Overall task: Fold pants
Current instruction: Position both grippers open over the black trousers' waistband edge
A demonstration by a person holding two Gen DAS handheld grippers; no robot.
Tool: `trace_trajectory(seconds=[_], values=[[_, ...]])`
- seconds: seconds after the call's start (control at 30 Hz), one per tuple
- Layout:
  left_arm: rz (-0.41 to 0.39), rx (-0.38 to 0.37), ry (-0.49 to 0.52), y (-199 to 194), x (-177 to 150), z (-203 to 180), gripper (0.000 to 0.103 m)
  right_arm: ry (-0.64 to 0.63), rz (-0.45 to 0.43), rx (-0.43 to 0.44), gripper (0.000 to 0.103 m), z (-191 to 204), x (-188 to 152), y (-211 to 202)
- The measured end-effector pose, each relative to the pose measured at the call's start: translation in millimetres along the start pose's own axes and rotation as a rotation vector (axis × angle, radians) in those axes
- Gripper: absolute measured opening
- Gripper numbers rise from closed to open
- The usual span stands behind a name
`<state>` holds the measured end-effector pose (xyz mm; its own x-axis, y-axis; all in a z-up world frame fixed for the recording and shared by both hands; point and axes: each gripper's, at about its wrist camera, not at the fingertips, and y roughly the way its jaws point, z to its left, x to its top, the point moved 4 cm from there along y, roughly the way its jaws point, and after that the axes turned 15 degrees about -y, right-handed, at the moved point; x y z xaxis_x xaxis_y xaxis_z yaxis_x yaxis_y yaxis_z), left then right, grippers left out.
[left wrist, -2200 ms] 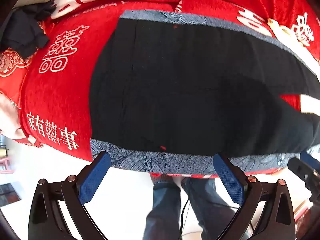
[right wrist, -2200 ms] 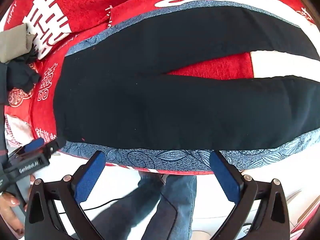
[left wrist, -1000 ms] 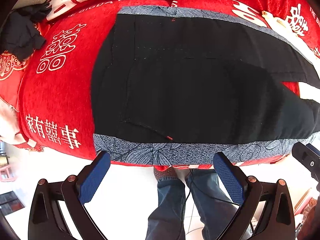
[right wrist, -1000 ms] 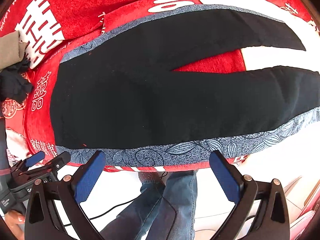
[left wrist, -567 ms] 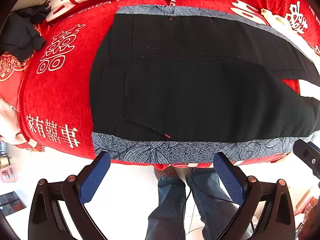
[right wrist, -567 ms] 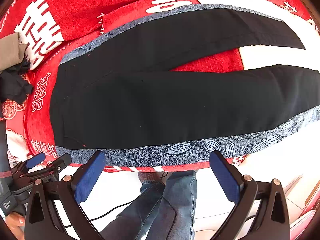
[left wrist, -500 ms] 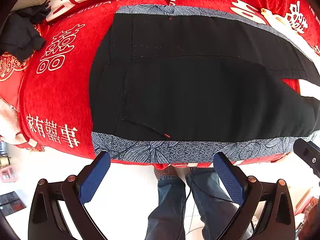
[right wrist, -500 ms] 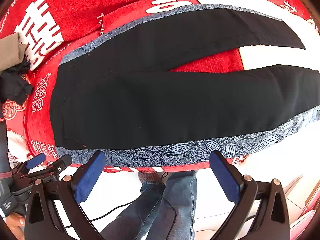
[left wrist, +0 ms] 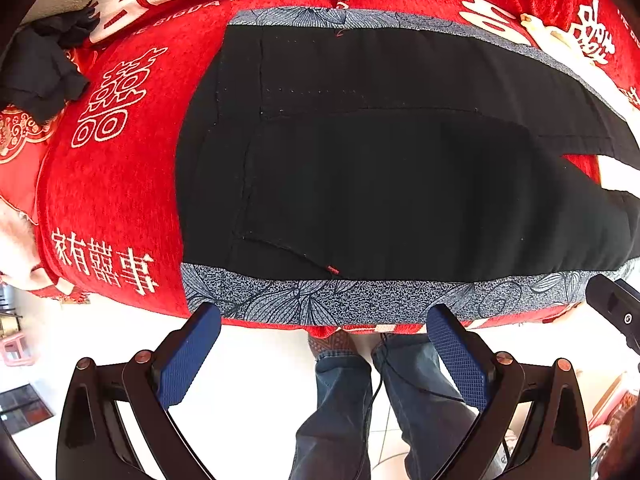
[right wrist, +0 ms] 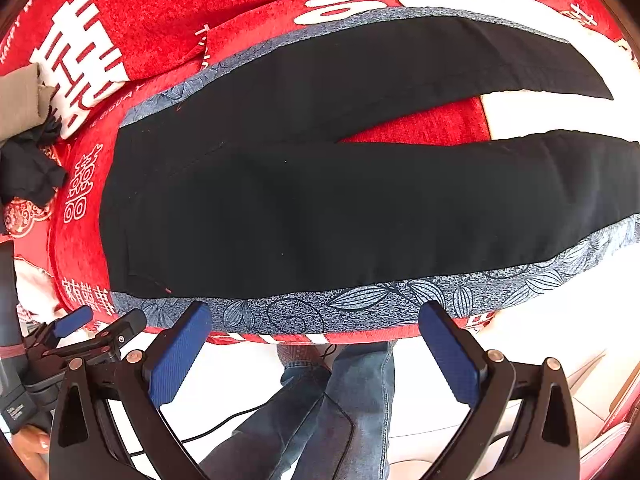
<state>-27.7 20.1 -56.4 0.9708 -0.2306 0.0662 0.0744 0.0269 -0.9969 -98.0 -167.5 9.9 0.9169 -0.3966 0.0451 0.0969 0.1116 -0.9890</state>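
Black pants (left wrist: 380, 168) (right wrist: 320, 200) lie flat on a grey leaf-patterned cloth (left wrist: 360, 300) (right wrist: 380, 300), waistband to the left and both legs spread apart to the right. My left gripper (left wrist: 324, 356) hovers open above the near edge by the waist end, holding nothing. My right gripper (right wrist: 316, 352) is open too, above the near edge by the nearer leg. The left gripper (right wrist: 80, 336) also shows at the lower left of the right wrist view.
A red blanket (left wrist: 120, 184) with white characters covers the surface. A dark crumpled garment (left wrist: 36, 76) (right wrist: 28, 172) and a beige cloth (right wrist: 20, 100) lie at the far left. A person's jeans-clad legs (left wrist: 380, 408) (right wrist: 328, 408) stand below the near edge.
Both grippers rose and pulled back a little from the pants; more of the grey cloth's near strip now shows. Both stayed open and empty.
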Motion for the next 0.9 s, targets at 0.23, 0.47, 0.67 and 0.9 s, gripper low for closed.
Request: trace_trajectory(seconds=[0.23,0.47,0.67,0.9], values=[[-0.001,0.001,0.000,0,0,0,0.103,0.000,0.003,0.007,0.103,1,-1,2],[-0.006,0.012,-0.011,2,-1,-2,0.103,-0.014,0.004,0.019,0.103,-1,0,2],[-0.005,0.037,-0.033,3,0,-4,0.103,-0.032,0.002,0.055,0.103,-3,3,3],[-0.018,0.068,-0.057,5,0,-9,0.103,-0.065,0.005,0.095,0.103,-13,9,9]])
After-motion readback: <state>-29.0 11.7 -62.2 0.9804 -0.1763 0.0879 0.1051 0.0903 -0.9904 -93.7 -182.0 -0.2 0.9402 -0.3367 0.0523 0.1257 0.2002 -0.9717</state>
